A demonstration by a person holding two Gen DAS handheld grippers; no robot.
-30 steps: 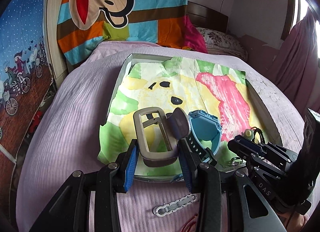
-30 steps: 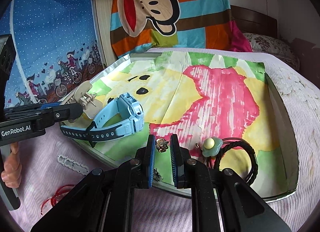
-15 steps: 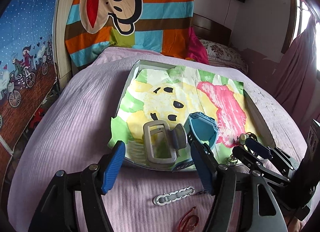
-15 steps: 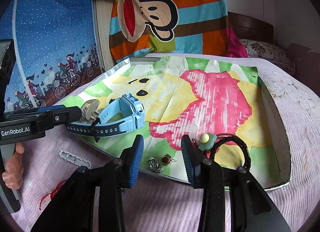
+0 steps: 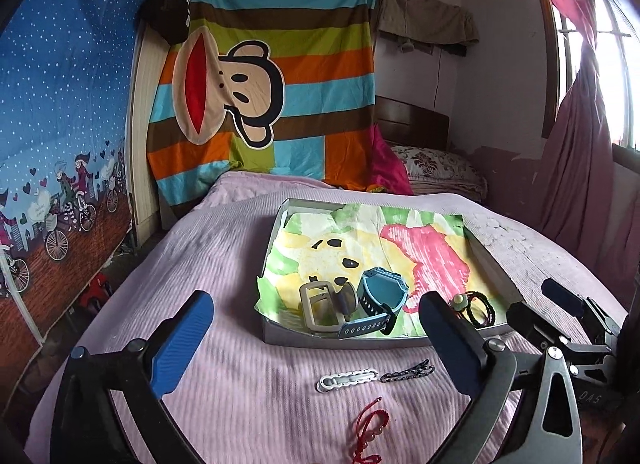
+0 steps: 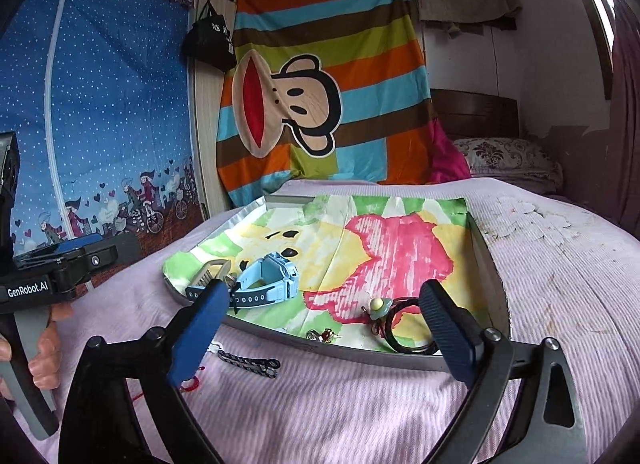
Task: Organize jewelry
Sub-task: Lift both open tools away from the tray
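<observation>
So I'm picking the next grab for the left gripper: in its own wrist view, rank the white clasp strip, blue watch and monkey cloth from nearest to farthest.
From the left gripper:
1. White clasp strip, on the bedspread just ahead, between the fingers.
2. Blue watch, in the tray's near part.
3. Monkey cloth, hanging at the far wall.

**Inspector A:** Premises classed as a bedroom in a private home. The work surface is a bed (image 5: pixel 224 264) under a ribbed lilac bedspread.

**Inspector B:** Supporting evidence?

**Inspector A:** A patterned pillow (image 5: pixel 438 168) lies at the far end against a dark wooden headboard (image 5: pixel 416 124). A striped cartoon-monkey blanket (image 5: pixel 264 76) hangs behind the bed.

**Inspector B:** The walls and window?

**Inspector A:** On the left a blue fabric wardrobe (image 6: pixel 100 112) with a zip, printed with cyclists; a black bag (image 6: pixel 210 40) hangs beside it. Pink curtain (image 5: pixel 576 152) at a daylit window on the right. An olive garment (image 5: pixel 424 20) hangs on the plaster wall.
</observation>
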